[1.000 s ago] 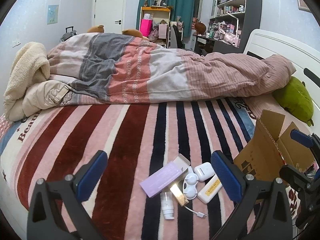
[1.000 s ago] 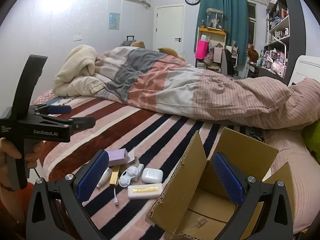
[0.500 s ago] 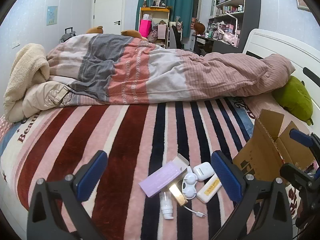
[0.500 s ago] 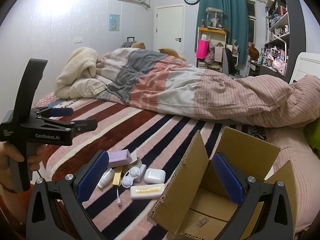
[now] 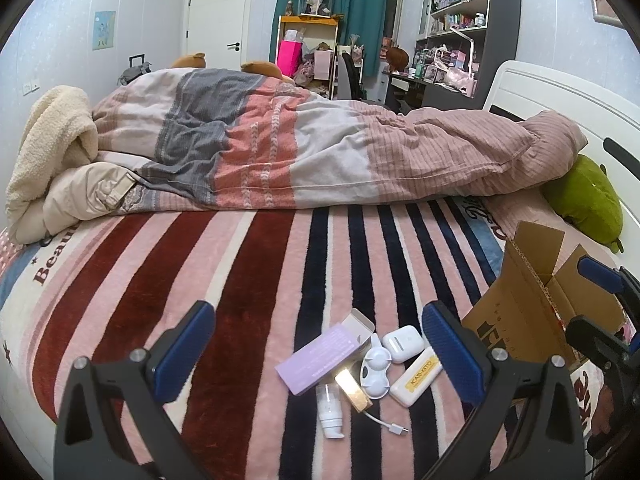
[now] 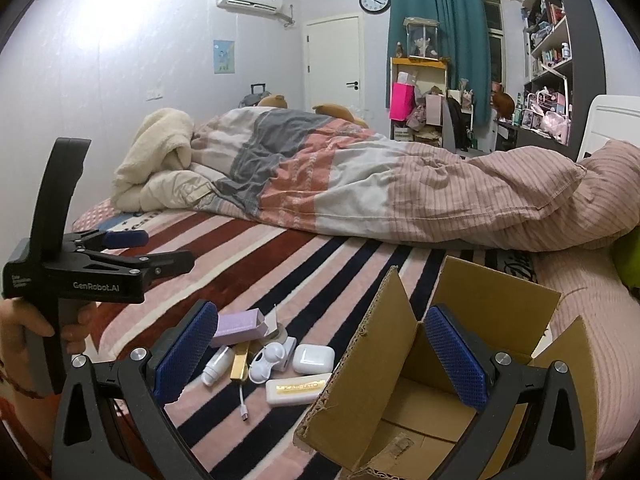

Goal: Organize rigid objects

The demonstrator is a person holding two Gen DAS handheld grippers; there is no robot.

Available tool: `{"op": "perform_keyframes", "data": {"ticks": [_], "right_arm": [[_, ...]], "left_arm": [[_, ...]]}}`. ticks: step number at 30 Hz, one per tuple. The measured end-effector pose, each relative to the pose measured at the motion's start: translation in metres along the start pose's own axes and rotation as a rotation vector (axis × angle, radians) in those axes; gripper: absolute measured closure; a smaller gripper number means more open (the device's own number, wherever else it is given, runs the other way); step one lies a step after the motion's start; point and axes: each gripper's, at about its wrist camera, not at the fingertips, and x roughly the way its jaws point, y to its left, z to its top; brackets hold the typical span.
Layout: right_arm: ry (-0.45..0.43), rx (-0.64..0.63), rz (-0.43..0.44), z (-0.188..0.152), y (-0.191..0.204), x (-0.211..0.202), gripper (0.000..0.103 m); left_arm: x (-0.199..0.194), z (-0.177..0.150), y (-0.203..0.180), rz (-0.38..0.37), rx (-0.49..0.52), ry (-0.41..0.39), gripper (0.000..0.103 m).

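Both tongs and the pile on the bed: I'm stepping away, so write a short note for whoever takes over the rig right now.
Left tongs: open, holding nothing, hovering over the pile.
Right tongs: open, holding nothing, above the cardboard box.
On the striped blanket, left of the box: purple carton, white earbud case, white bar with yellow label, gold item, white bottle, white contact-lens-style case, cable.
Done: nothing visibly boxed.
Left: presumably move every item into the box.

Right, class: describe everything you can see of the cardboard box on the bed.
The cardboard box is plain brown corrugated card, standing open-topped on the striped blanket with its flaps up, one edge ragged. Its visible floor looks bare, with old tape marks. Dark print marks its outer side. The small items lie just beside it; the right claw hovers above.
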Motion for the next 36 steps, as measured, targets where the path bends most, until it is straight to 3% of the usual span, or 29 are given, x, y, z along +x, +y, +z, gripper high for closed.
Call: {"op": "perform_keyframes", "data": {"ticks": [23,24,26,29,31,36], "right_arm": [[-0.023,-0.018,0.024,-0.004,0.005,-0.001,0.000],[-0.031,-0.027,0.024,-0.002,0.009,-0.001,0.003],[-0.030,-0.047,0.037,0.002,0.019,0.002,0.020],[-0.007,-0.119,0.078,0.007,0.045,0.016,0.034],[0.012,-0.183,0.126,0.007,0.067,0.029,0.039],[0.231,-0.159,0.271,-0.008,0.104,0.101,0.039]], "left_arm": [[-0.005,0.000,-0.002,-0.012,0.004,-0.005,0.000],[-0.007,0.000,0.000,-0.017,0.005,-0.009,0.000],[-0.008,-0.002,0.010,-0.032,0.002,-0.021,0.000],[-0.006,-0.006,0.031,-0.052,0.002,-0.017,0.000],[-0.002,-0.009,0.051,-0.078,-0.007,-0.021,0.000],[0.018,-0.020,0.088,-0.071,-0.042,0.003,0.001]]}}
